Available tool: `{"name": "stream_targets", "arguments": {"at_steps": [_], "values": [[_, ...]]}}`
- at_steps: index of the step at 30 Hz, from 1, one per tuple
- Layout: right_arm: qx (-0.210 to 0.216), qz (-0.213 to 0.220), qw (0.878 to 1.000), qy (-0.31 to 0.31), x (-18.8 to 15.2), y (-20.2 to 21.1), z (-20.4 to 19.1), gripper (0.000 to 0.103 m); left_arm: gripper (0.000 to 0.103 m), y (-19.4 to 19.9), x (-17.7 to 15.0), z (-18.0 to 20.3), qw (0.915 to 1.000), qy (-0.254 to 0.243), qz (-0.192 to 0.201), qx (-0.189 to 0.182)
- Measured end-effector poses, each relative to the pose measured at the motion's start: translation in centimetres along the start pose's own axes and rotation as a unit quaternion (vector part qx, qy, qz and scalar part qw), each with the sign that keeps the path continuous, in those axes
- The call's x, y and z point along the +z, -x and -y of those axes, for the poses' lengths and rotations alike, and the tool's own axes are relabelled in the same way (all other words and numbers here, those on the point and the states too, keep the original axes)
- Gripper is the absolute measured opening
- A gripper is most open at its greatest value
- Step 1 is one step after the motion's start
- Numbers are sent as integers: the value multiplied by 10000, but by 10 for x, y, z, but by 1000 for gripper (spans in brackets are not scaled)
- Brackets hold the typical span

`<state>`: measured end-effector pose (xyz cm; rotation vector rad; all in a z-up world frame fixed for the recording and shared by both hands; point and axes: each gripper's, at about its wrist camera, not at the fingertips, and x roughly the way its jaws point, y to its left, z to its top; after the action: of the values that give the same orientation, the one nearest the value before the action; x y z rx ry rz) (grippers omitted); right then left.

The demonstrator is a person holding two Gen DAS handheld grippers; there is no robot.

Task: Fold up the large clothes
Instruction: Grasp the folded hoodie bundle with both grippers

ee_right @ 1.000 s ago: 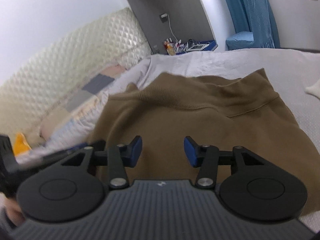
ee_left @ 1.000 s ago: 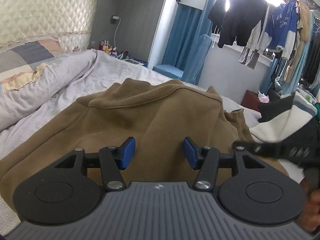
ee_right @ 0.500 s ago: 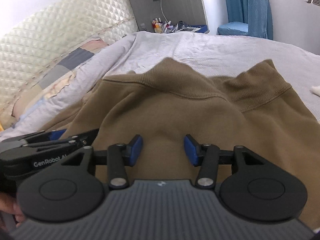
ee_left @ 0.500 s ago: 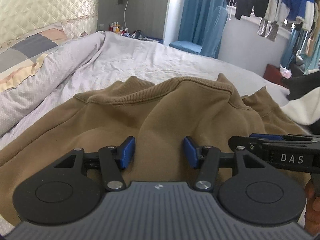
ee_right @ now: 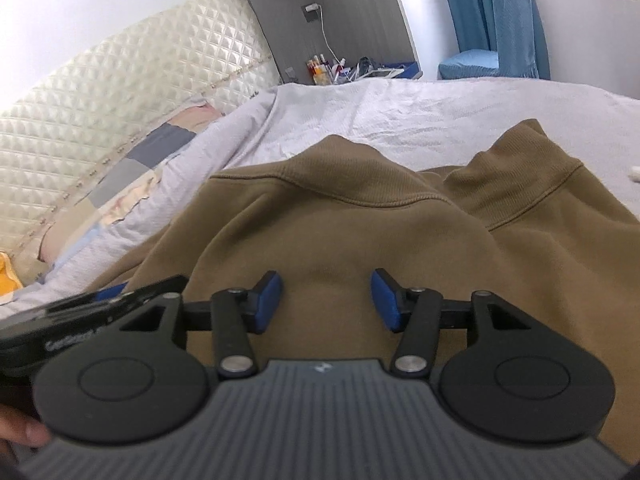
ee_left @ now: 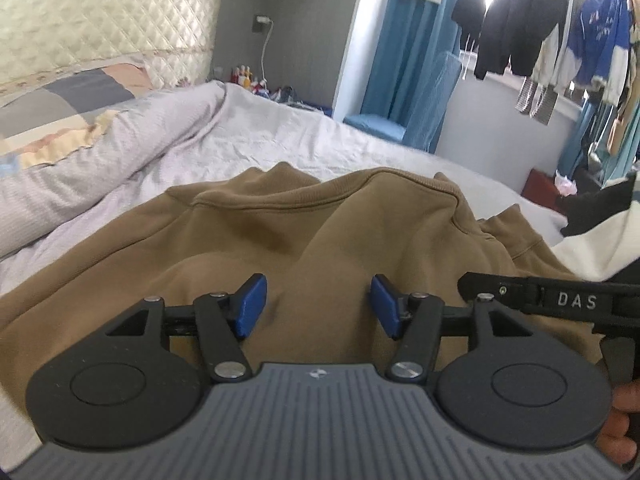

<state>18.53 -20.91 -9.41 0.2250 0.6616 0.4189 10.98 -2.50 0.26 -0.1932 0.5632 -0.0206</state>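
The brown sweatshirt (ee_left: 280, 240) lies bunched on the bed (ee_left: 280, 136), directly under and ahead of both tongs. Left tongs (ee_left: 318, 306) and right tongs (ee_right: 326, 300) are opening, gripping nothing. Best flatten the ribbed hem (ee_right: 360, 184) ahead before pinching matching corners.

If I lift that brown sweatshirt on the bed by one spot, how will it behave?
The brown sweatshirt already lies in soft humps, so it will probably sag and drape. Its thick knit and ribbed hem suggest some weight and little slipperiness.
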Motion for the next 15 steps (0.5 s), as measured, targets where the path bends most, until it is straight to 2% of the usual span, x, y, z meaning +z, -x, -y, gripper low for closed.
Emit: {"name": "stream_targets", "arguments": {"at_steps": [4,6,7,9,12,15], "values": [[-55,19,10000,-49,-7,23,-4,55,64,39,-11,-9,9997,141,177,7],[-93,28,9999,-114,-10,37,-4,55,68,54,-16,-16,9991,356,247,-21],[-105,57,9998,-167,-12,47,-3,55,73,62,-19,-22,9984,520,237,36],[-135,106,9994,-297,-15,63,-1,55,74,72,-23,-31,9968,761,145,179],[-116,148,9970,-746,-21,85,8,56,77,85,-30,-48,9925,1142,54,433],[13,-2,9889,-1486,-29,94,25,56,82,89,-35,-63,9872,1473,-76,601]]}}
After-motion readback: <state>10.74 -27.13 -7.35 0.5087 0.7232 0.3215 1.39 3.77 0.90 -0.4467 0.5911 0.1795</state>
